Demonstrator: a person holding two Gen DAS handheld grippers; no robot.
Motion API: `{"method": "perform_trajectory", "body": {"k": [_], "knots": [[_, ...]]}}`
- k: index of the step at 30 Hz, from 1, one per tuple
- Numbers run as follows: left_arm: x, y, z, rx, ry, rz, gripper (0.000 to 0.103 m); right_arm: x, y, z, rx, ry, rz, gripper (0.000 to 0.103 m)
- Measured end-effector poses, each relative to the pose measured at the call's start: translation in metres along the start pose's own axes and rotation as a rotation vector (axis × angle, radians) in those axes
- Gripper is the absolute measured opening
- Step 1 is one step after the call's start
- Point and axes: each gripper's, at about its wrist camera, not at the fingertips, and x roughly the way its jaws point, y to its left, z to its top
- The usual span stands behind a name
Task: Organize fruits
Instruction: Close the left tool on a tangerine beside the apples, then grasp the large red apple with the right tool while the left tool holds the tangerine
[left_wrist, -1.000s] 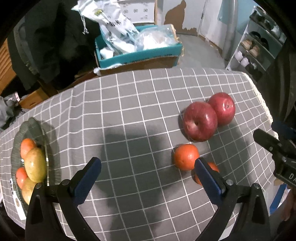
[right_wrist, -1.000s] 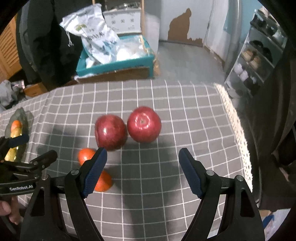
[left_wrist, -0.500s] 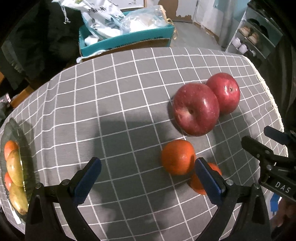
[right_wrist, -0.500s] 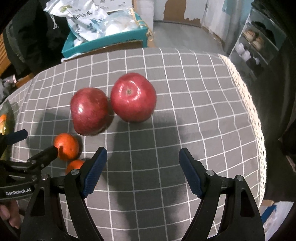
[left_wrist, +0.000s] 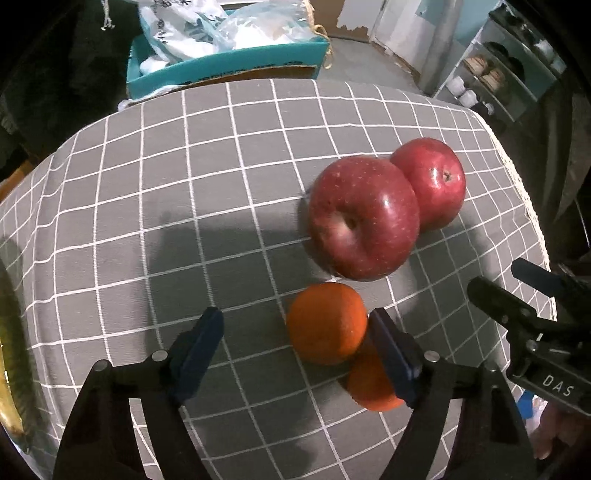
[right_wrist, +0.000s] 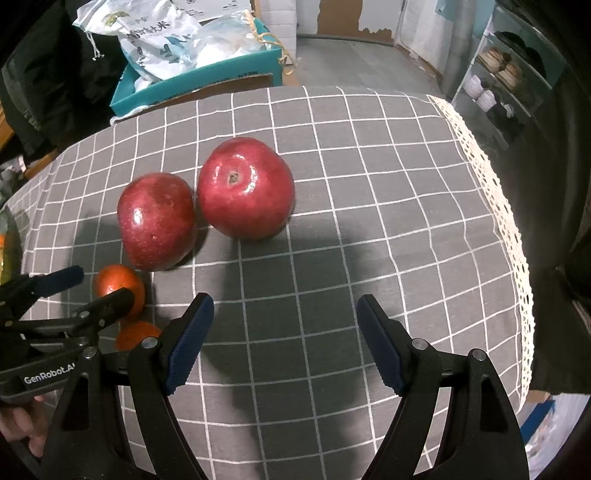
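Two sets of fingers we held spread: our left gripper bracketed the near orange on the tabletop, ready to pinch; our right gripper faced the apples ahead.

Two apples sit touching on the tablecloth, right of centre. Two oranges lie nearer, just before the left apple. A box stands beyond the far edge.
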Motion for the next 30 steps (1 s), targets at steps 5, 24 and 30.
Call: {"method": "perform_trajectory", "body": {"k": [5,24,30], "knots": [[0.002,-0.007,-0.001,0.013,0.014,-0.038,0.069,0.0,-0.001,0.001,0.005,0.0,0.001,0.079],[-0.025,0.038,0.01,-0.062,-0.059,0.016,0.044,-0.001,0.037,0.017,-0.052,-0.045,0.14,0.079],[-0.038,0.069,0.014,-0.106,-0.096,0.059,0.044,0.004,0.056,0.031,-0.081,-0.052,0.183,0.079]]}}
